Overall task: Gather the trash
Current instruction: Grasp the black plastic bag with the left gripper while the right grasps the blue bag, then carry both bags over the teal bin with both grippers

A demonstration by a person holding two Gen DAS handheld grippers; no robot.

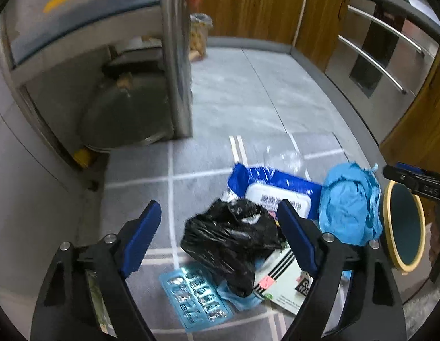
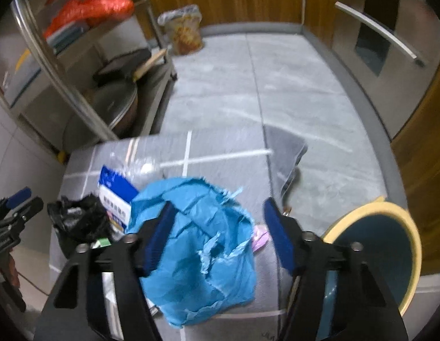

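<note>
Black bag (image 1: 231,241) between open left jaws, blue paper (image 2: 197,250) between right.

A home kitchen floor: wooden cabinets (image 1: 248,2), a steel appliance front with bar handles (image 1: 382,56), a metal rack (image 2: 63,65) holding pans (image 2: 117,99), grey floor tiles (image 2: 276,85) and a grey mat (image 1: 208,159).

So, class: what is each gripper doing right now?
Left gripper: open, over the black bag.
Right gripper: open, around the blue paper.
</note>
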